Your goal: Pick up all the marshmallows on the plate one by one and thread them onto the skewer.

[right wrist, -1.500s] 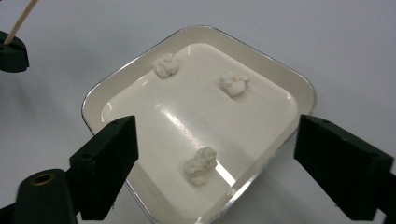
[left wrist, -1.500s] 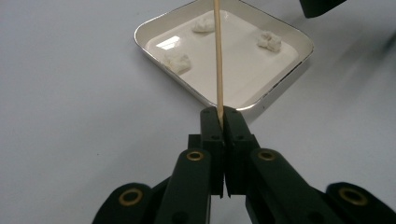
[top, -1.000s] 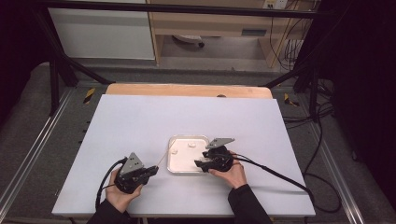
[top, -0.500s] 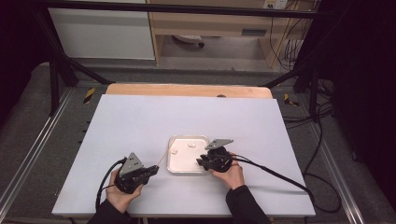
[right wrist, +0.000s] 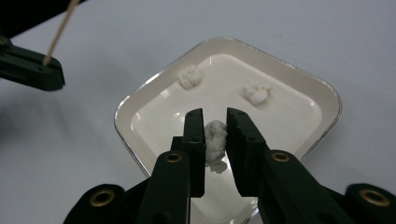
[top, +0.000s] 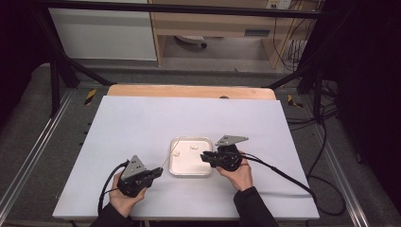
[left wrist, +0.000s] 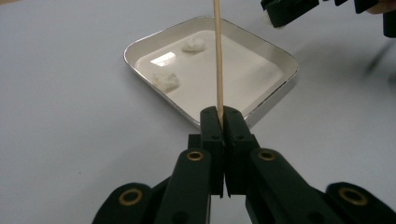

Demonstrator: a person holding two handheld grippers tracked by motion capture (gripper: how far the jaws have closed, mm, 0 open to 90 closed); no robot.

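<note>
Right tongs (right wrist: 215, 122) pinch 1 white crumbly lump (right wrist: 215, 140) between the jaws, held over the shallow white square tray (right wrist: 299, 79) at centre frame of the right gripper view; 2 more lumps lie toward the tray's far side. I see my left tongs (left wrist: 220, 116) pressed together on a thin wooden skewer (left wrist: 217, 56), which points straight up the frame, across the tray. From above, the left tongs (top: 152, 173) sit lower left of the tray (top: 191, 171) on the pale surface (top: 142, 123), the right tongs (top: 205, 156) over its right edge. I judge the skewer's tip must meet the held lump end-on, along the stick's long axis.
</note>
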